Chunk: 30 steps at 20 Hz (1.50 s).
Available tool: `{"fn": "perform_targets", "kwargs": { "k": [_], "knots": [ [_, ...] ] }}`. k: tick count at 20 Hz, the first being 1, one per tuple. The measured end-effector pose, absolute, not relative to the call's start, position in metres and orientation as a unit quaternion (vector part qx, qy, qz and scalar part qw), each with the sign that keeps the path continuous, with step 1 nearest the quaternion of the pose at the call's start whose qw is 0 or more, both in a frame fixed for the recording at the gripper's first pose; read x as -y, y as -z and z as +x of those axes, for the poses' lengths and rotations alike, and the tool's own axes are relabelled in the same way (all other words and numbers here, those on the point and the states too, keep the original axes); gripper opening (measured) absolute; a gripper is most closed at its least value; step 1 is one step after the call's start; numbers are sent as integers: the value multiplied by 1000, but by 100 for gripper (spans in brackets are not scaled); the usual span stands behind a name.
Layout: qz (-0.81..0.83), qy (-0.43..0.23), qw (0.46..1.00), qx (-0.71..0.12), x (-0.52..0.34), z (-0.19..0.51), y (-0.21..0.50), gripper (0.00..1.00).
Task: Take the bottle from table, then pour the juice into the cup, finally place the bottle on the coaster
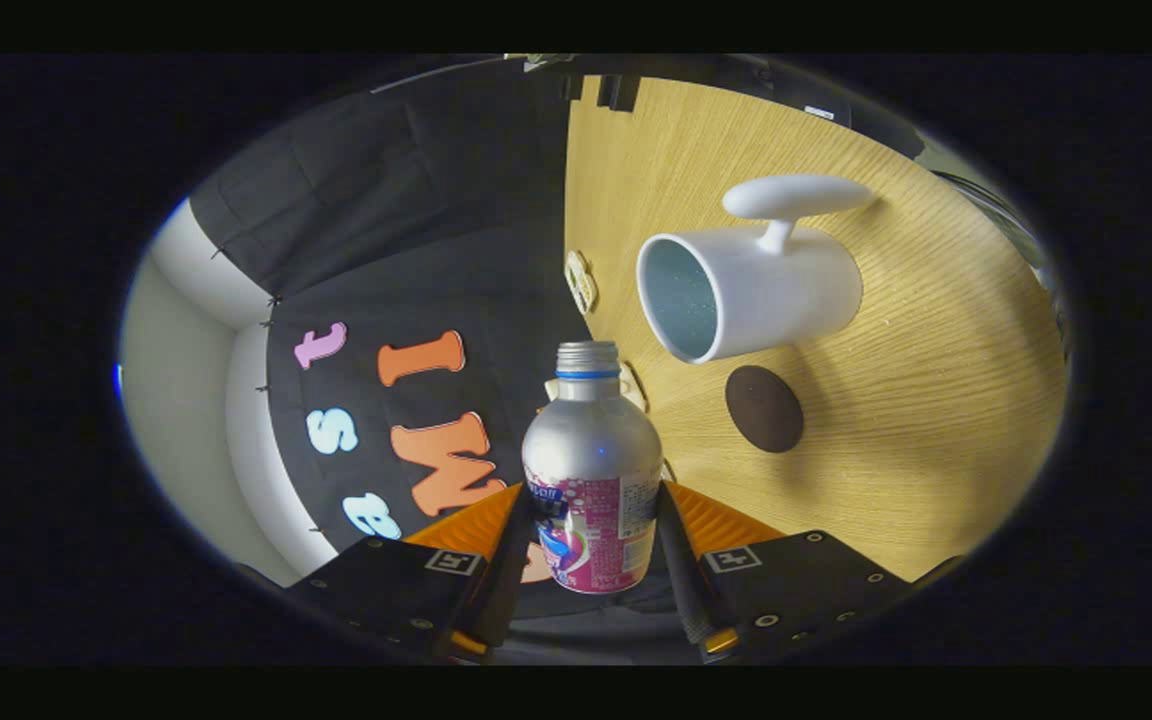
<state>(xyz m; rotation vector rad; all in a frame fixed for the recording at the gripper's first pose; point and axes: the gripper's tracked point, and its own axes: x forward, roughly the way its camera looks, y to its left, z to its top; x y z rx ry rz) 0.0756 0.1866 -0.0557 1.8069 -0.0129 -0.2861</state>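
A: Three task items on the list. First, the bottle?

B: Silver, cap off, labelled lower body. Clamped between the two fingers of the hand-held gripper, both pressing on its sides at label height. It is carried off the desk and rolled well over, so its open neck points toward the cup; that tilt reads as the lead-in to pouring.

A: Second, the cup?

B: White mug, handle on the side away from the coaster, mouth facing the bottle's neck. Stands mid-desk, beyond the fingers. No juice can be seen inside it, though the inside is too dim to tell for sure.

A: Third, the coaster?

B: Dark round disc, bare, just beside the cup and nearer the fingers. Likely kept clear for the final set-down.

A: Stage?

B: Judged as pick-up done, pour about to start.
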Motion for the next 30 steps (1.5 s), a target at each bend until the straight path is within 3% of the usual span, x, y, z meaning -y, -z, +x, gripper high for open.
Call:
{"fn": "perform_targets", "kwargs": {
  "k": [10,30],
  "knots": [
    [829,116,546,30,-181,77,46,65],
    [852,124,506,45,-169,81,40,66]
  ]
}}
